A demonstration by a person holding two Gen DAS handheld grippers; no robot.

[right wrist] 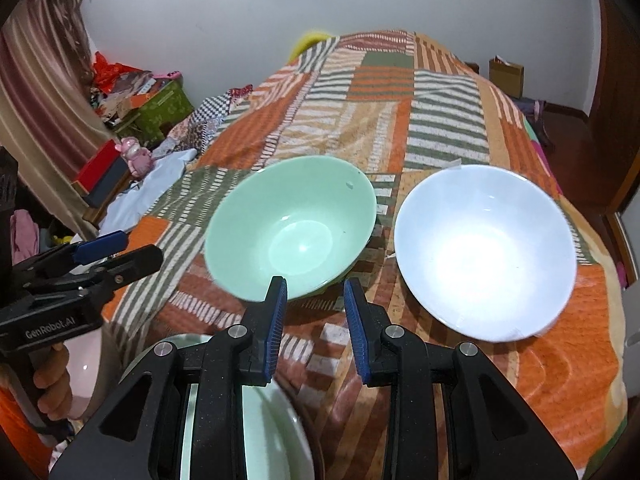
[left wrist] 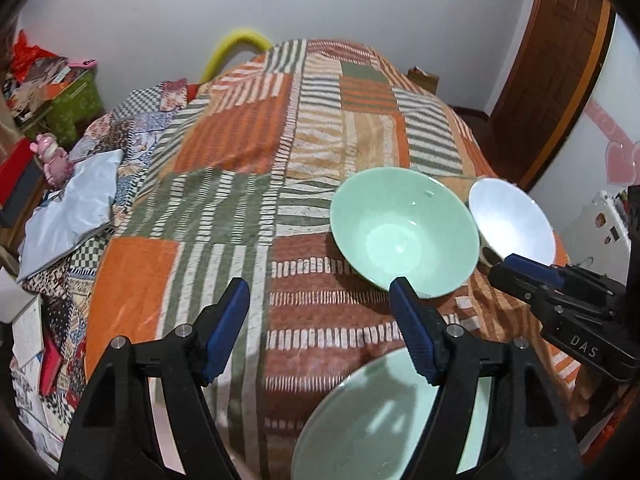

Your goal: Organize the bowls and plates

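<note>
A green bowl and a white bowl stand upright side by side on the patchwork bed cover. A green plate lies nearer, partly hidden under the grippers. My left gripper is open and empty over the cover; its right finger's tip shows at the green bowl's near rim. From the right wrist it appears at the left edge. My right gripper hovers just short of the gap between the bowls, jaws drawn close with nothing between them. It reaches in beside the white bowl.
The bed's left side holds a grey cloth, a pink toy, a green box and piled clutter. A wooden door and a white appliance stand at the right. A hand grips the left tool's handle.
</note>
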